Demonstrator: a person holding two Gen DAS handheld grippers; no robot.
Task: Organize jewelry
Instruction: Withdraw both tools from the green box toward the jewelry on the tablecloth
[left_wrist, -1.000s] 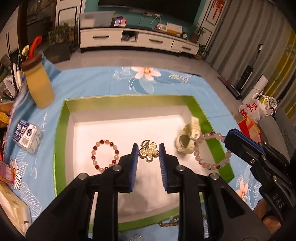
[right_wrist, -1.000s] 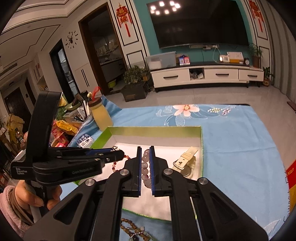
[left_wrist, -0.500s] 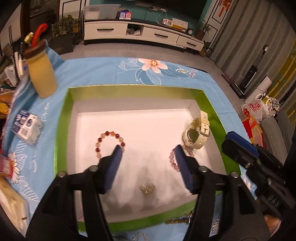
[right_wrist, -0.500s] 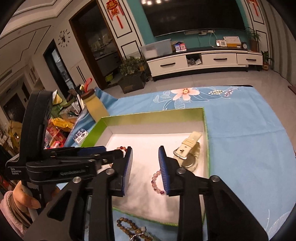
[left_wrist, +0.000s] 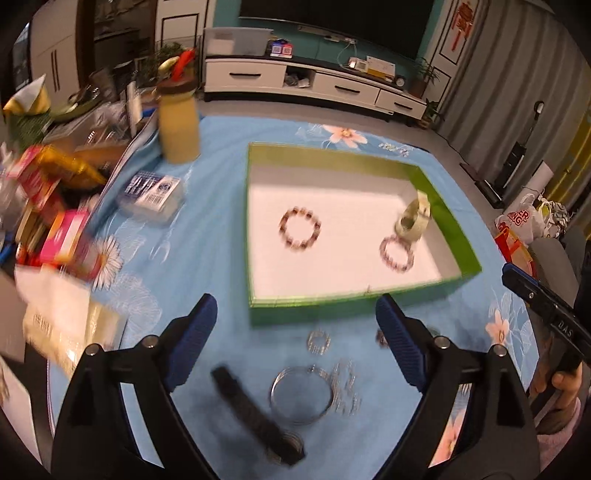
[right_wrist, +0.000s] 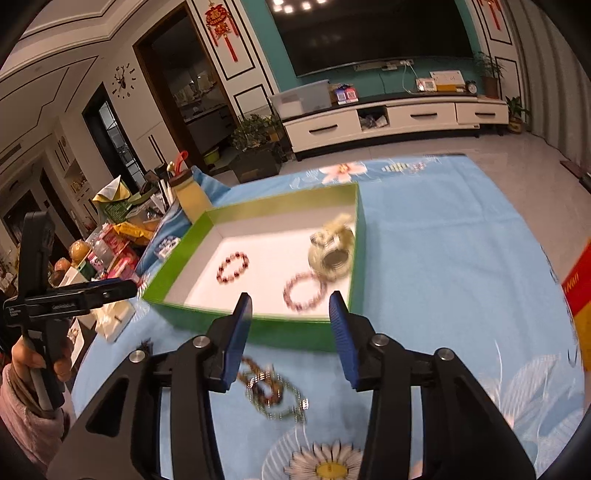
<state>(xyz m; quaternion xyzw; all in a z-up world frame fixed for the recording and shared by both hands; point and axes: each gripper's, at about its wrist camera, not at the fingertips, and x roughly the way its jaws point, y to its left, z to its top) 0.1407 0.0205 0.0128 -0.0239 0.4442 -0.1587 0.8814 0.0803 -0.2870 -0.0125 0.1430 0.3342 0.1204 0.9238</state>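
We hold both grippers over the blue floral cloth (left_wrist: 221, 155), just short of the near wall of the green box (left_wrist: 448, 218). Our left gripper (left_wrist: 295, 339) has its jaws spread wide & opening, w/ nothing between them; under the gap, on the cloth, lie a silver bangle (left_wrist: 301, 398), a small sparkly ring-shaped piece (left_wrist: 318, 341), a loose chain (left_wrist: 347, 387) beside the bangle & a dark strap (left_wrist: 255, 413) running diagonally toward the near edge, all blurred. Our right gripper (right_wrist: 291, 332) is about half open, jaws opening, also empty; a brown bead strand tangled w/ a silver chain (right_wrist: 275, 391) sits on the cloth just below it. Inside the box, on the white floor: a dark-red bead bracelet (left_wrist: 300, 228) left of centre, a pink bead bracelet (left_wrist: 397, 254) toward the right, & a pale watch (left_wrist: 413, 219) against the right wall, touching or just beside the pink one (can't tell which). The box's near wall stands between both grippers & those pieces. Left of the box we see a yellow jar (left_wrist: 179, 125) w/ brown lid, a small blue-white packet (left_wrist: 151, 192), & a jumble of boxes and packets (left_wrist: 55, 221) at the cloth's edge. A red box (right_wrist: 580, 288) shows at the far right of the right view. Each view catches the other gripper & the hand (right_wrist: 33, 362) holding it at its edge.
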